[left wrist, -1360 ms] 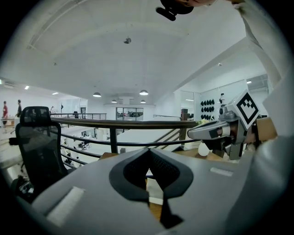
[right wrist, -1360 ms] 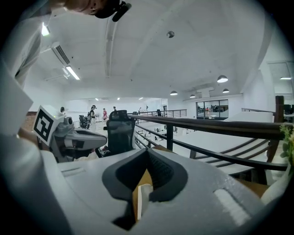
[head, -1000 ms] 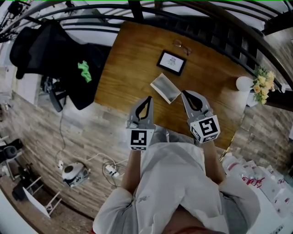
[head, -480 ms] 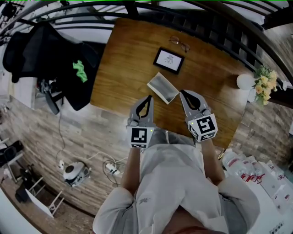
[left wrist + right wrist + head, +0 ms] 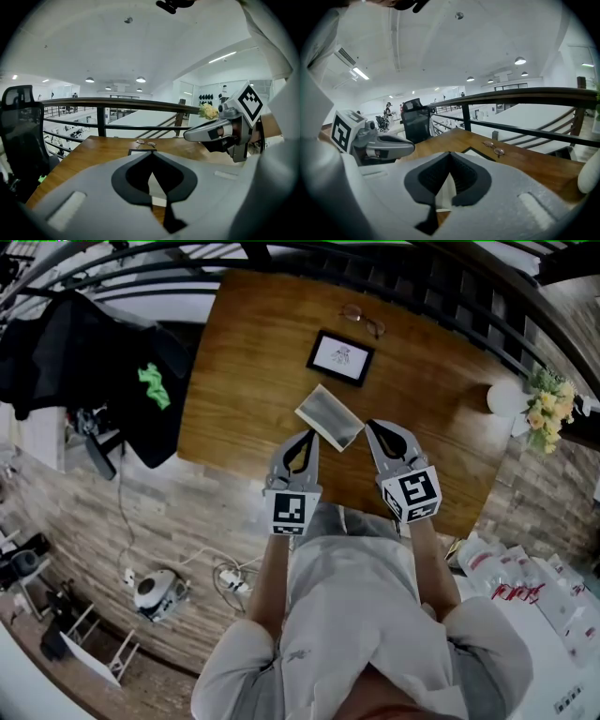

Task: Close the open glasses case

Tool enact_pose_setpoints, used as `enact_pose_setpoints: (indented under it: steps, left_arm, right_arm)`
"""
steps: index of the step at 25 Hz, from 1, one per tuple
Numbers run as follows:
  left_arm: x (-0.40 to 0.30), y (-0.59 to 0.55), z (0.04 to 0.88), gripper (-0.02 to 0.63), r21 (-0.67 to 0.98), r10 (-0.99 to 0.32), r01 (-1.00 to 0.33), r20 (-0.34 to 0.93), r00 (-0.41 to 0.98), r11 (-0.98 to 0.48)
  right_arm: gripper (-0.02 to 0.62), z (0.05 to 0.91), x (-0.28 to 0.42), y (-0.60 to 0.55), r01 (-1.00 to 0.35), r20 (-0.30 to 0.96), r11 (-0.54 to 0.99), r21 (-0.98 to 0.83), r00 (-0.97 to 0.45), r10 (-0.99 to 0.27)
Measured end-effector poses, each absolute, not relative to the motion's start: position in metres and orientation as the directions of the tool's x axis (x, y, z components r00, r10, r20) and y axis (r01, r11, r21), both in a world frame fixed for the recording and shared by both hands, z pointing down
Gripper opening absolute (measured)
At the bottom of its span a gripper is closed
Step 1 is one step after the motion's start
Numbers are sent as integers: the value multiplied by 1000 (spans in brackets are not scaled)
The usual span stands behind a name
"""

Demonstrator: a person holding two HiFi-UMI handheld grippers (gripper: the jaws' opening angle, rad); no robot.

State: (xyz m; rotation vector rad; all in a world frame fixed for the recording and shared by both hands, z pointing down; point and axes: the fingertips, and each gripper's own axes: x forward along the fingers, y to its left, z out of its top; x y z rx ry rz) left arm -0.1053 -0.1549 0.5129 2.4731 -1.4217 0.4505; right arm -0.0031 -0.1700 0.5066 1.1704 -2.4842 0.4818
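Note:
The open glasses case (image 5: 329,417) lies flat on the wooden table (image 5: 253,362), pale grey inside, just beyond both grippers. My left gripper (image 5: 307,435) is shut and empty, with its tip near the case's near left edge. The right gripper (image 5: 372,427) is also shut and empty, close to the case's right corner. In the left gripper view the case (image 5: 157,186) shows as a white patch through the jaw hollow below the left gripper (image 5: 151,153) tip. The right gripper view shows the case (image 5: 446,193) the same way under the right gripper (image 5: 450,153).
A pair of glasses (image 5: 363,321) and a black-framed picture (image 5: 340,357) lie farther back on the table. Flowers (image 5: 542,401) and a white round object (image 5: 502,397) stand at the right end. A black chair with dark clothing (image 5: 89,357) is left; a railing (image 5: 101,119) runs behind.
Both grippers have edged forward towards the case, which now sits closer to their tips. Both stay shut. The head view has shifted, so the table sits lower and further left in it.

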Motion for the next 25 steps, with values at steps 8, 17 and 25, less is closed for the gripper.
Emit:
enact_pose_setpoints:
  steps: [8,17,25]
  left_arm:
    - [-88,-168,546,18,110,-760,-859,419,496,-499]
    - [-68,-173,583,20,147,-715,-845,470,517,-515]
    - [-59,-174,611,20,173,-678,-835,510,530,-523]
  right_arm:
    - [3,540,2,-177,-795,495,578,-182,-582,-645]
    - [3,573,7,-186,-795,530,566,-220,-585,-615]
    - [3,597,13,-190,-791,565,569,-226,-582,-585]
